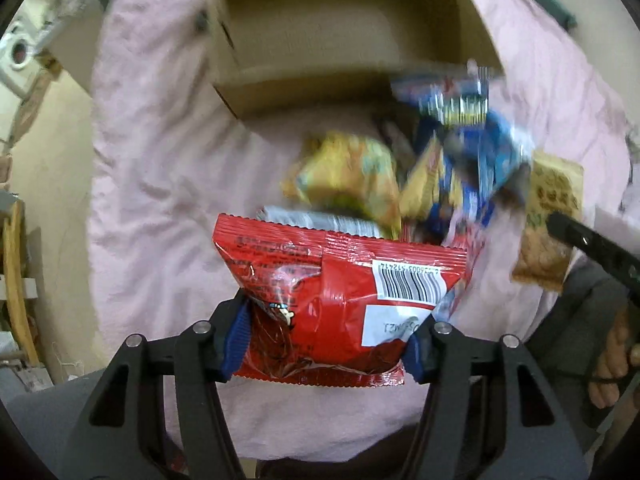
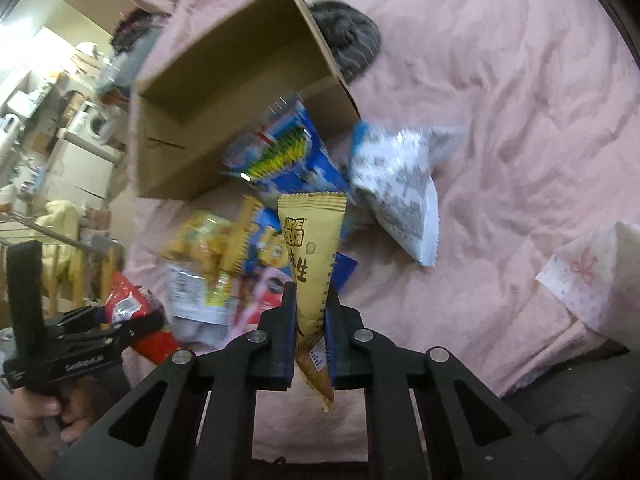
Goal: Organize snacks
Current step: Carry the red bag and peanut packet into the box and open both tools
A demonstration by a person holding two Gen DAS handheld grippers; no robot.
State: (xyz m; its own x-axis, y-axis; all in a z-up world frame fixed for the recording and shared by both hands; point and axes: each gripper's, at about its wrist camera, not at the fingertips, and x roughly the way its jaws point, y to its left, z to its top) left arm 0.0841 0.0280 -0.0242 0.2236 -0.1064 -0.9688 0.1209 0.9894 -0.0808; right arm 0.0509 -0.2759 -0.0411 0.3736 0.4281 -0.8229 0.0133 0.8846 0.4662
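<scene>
Left gripper (image 1: 320, 344) pinching a shiny red bag (image 1: 340, 300) with barcode, right gripper (image 2: 310, 320) clamped on a tan packet (image 2: 314, 264), both just short of the cardboard box (image 2: 224, 92).

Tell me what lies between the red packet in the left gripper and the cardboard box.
In the left wrist view, a loose pile of snacks: a silver packet, a yellow bag and blue packets. Behind them, pink bedcover runs to the cardboard box.

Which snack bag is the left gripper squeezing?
The red bag, barcode up, between the left gripper's blue pads. The other bags lie piled near the box.
</scene>
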